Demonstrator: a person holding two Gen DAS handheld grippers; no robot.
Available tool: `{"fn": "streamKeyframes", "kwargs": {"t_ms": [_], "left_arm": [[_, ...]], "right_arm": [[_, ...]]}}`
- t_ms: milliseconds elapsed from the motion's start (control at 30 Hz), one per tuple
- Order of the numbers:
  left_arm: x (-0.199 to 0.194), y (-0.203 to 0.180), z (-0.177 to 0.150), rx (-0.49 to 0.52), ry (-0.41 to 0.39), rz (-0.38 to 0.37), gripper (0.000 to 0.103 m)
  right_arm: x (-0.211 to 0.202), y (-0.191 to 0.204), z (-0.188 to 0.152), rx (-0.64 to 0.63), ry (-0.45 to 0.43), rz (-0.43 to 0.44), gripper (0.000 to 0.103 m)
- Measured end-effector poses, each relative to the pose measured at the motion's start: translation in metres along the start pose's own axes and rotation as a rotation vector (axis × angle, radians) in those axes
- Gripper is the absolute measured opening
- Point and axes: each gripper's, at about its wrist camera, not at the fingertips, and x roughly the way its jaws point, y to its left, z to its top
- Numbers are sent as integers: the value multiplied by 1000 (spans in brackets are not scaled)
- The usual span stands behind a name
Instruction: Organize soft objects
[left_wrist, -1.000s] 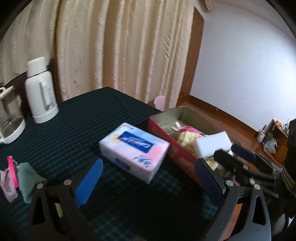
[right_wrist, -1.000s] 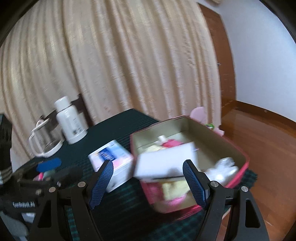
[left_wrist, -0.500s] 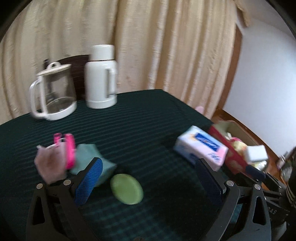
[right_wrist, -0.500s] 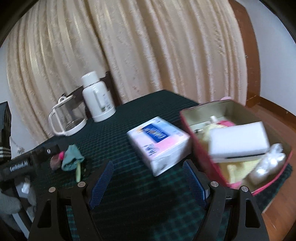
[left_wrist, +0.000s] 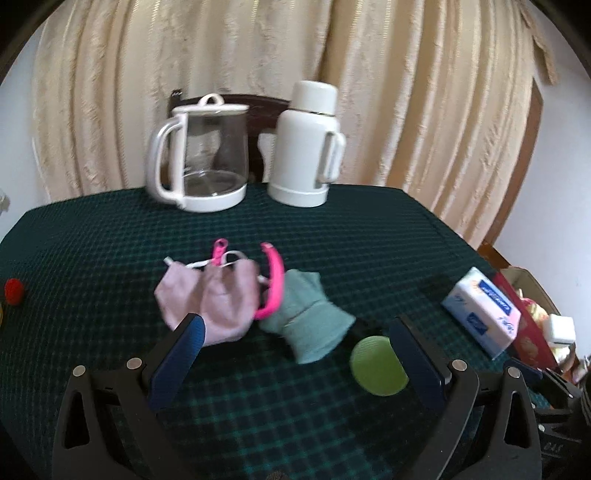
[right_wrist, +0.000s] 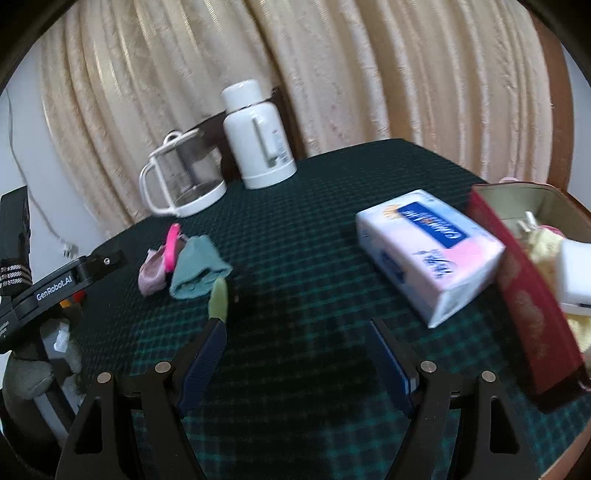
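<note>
Now left claw (left_wrist: 295, 354) wide, empty; teal cloth (left_wrist: 308, 319) between tips; right claw (right_wrist: 295, 354) wide, empty.

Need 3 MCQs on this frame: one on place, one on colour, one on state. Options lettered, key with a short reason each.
1. Where is the tissue pack?
A. beside the red box on the table
B. inside the box
C. behind the thermos

2. What colour is the round pad near the teal cloth?
A. red
B. light green
C. white

3. How do the right gripper jaws stand?
A. shut on the teal cloth
B. shut on the tissue pack
C. open, holding nothing

Key: 1 A, the pack lies on the tablecloth next to the box wall. 2 B, the left wrist view shows it light green. 3 C, only tablecloth shows between the fingers.
</note>
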Motion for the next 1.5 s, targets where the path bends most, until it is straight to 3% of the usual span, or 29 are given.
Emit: {"fn": "streamKeyframes", "kwargs": {"t_ms": [400,767,1033,1267,1500], "left_arm": [[2,29,-6,-40,4,43,100],[7,42,-9,-73,11,44,100],[14,51,-12,-104,30,36,100],[18,56,-13,-127,43,33,100],[20,56,-15,-128,49,30,100]], "right_arm": [[34,37,5,-60,78,43,80],[73,53,13,-60,164,78,52],[84,59,11,-76,192,88,13],[65,57,10,-68,149,149,9],[58,58,6,-80,142,158,9]]}}
